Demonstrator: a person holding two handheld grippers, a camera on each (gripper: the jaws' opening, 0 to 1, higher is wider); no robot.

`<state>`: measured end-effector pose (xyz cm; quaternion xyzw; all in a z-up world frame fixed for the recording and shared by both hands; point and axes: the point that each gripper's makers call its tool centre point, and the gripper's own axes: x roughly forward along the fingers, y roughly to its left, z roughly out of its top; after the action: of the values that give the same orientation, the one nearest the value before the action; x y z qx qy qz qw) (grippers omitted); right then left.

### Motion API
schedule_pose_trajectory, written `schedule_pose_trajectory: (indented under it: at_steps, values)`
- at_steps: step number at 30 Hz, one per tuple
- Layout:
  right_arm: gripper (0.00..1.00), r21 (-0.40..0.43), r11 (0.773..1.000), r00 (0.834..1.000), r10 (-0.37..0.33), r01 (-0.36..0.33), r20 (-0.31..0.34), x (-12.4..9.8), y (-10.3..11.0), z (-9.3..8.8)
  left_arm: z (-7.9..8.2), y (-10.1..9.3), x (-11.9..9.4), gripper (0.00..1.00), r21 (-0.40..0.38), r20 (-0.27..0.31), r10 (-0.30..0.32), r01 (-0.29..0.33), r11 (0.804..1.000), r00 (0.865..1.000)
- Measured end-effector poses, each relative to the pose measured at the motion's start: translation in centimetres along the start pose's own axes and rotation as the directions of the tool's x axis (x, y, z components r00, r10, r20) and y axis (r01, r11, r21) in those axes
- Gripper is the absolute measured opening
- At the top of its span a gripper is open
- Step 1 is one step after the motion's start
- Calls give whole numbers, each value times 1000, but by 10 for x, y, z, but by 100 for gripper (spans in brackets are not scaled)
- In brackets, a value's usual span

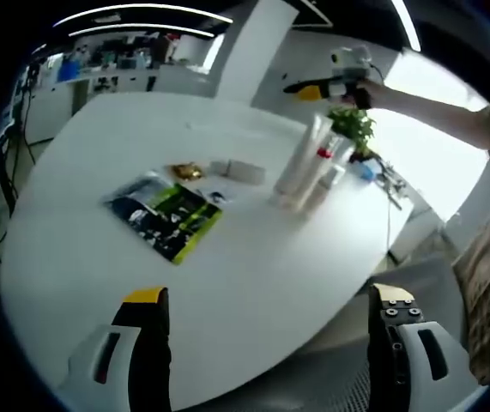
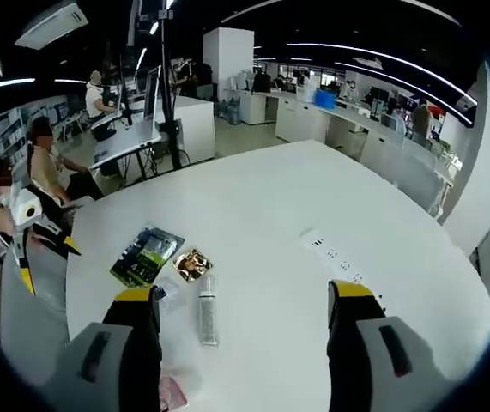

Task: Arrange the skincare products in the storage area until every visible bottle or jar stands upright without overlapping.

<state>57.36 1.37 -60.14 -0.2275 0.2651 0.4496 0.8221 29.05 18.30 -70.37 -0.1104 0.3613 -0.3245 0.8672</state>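
On the table ahead of me, a packet lies left of standing tubes, small boxes between them.

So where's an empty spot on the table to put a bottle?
Bare patch: the white table beyond the black-green packet. Crowded: near the gold packet and the lying clear tube.

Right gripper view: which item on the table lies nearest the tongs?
The clear slim bottle lying on its side between the tongs. The gold packet and green-black packet lie farther out, beyond it.
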Motion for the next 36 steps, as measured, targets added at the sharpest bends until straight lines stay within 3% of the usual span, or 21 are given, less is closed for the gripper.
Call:
schedule_pose_trajectory:
  at_steps: [6,11,16,19,23,30,36]
  values:
    - [75,-47,995,995,80,-83,-53,29,14,-6,2,6,0,94,-32,11,12,-12,999,1000]
    - [75,-93,984,982,142,-154,-126,54,27,-22,2,9,1,94,-50,9,13,-13,999,1000]
    - [70,-101,971,962,195,-217,-191,77,31,-41,13,9,3,94,-57,25,5,-4,998,1000]
    - [69,-103,971,960,193,-217,-202,88,34,-47,21,9,6,94,-62,43,-5,8,998,999]
    - [66,-103,961,944,227,-257,-238,101,47,-60,29,12,12,94,-96,74,-16,23,995,997]
    - [61,-128,946,917,247,-298,-312,119,61,-84,28,11,18,93,-98,66,-24,31,995,997]
    - [54,-128,946,910,241,-298,-336,126,59,-94,32,14,16,93,-138,94,-25,37,990,995]
